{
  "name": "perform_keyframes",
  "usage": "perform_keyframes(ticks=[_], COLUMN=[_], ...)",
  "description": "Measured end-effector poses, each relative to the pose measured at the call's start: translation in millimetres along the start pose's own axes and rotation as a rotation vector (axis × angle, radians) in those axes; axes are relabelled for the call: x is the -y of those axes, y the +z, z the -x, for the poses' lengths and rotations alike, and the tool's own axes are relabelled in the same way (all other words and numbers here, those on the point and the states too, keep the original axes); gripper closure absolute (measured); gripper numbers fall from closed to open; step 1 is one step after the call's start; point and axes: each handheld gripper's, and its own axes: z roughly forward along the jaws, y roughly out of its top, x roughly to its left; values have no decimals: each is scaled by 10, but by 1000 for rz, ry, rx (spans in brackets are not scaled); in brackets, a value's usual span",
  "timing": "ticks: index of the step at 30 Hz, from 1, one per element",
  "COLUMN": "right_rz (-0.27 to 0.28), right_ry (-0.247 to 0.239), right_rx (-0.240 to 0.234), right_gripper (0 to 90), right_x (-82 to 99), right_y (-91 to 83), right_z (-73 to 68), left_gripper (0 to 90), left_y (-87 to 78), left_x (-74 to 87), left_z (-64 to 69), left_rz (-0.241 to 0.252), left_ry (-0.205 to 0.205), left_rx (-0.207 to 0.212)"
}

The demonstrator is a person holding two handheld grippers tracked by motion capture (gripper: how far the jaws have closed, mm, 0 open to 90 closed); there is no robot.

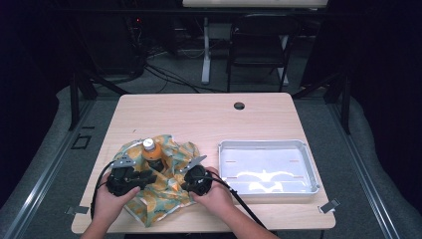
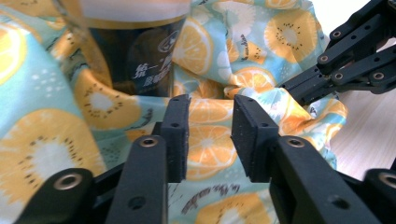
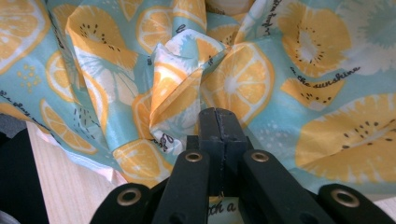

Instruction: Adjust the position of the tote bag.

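High view, worktop [image 1: 209, 117]: pale wood-grain board with rounded corners and a round hole near its far edge.
High view, cloth [image 1: 164, 191]: thin, crumpled fabric printed with orange slices and kiwi halves on pale teal, bunched under and between both sets of fingers.
High view, bottle [image 1: 152, 154]: small, dark body, white cap, upright on the cloth just beyond the left gripper [image 1: 145, 175].
High view, right gripper [image 1: 185, 180]: black, pointed at the cloth's middle, just beside the left one.
High view, tray [image 1: 267, 167]: shallow rectangular metal pan with shiny walls, well apart from the fingers on the right gripper's outer side.

Left gripper view, fingers [image 2: 177, 135]: flat black pads, matte and rubbery, standing partly apart with a clear gap; they press on nothing, only flat cloth lies behind the gap.
Left gripper view, bottle: glossy dark label with pale lettering, just beyond the fingertips and off to their left, cloth gathered round its base.
Left gripper view, other gripper: black linkage arms beyond the fingers to their right, meeting a raised fold of cloth.

Right gripper view, fingers [image 3: 209, 135]: pressed together, pads meeting.
Right gripper view, grip: cloth puckers into soft ridges right at the tips; whether a fold is pinched cannot be told.
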Motion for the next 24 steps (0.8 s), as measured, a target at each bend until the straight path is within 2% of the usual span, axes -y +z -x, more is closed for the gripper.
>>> perform_keyframes(ticks=[3,6,7,8,9,12,15,18,22,24], right_rz=[-6,2,-9,-8,-8,4,1,14,32,36], right_ry=[-3,3,-9,-9,-10,-6,-6,3,9,16], right_rx=[1,12,12,11,9,10,4,-5,-11,-19], right_gripper=[900,900,900,900,900,900,900,900,900,900], right_x=[-2,17,19,22,25,29,24,25,25,21], right_y=[14,36,28,28,25,20,-8,-24,-29,-37], right_z=[-7,-21,-16,-17,-18,-33,-36,-42,-47,-44], left_gripper=[618,594,579,569,554,506,473,460,455,504], left_y=[51,113,129,157,177,225,284,340,384,393], left_x=[-34,-69,-73,-75,-82,-104,-125,-128,-107,-94], left_z=[56,109,120,139,139,154,166,168,166,157], left_rz=[2,-18,-23,-15,-18,-25,-27,-35,-75,-101], left_ry=[17,49,53,60,71,95,118,120,129,117], left_rx=[2,19,26,14,29,29,12,17,16,29])
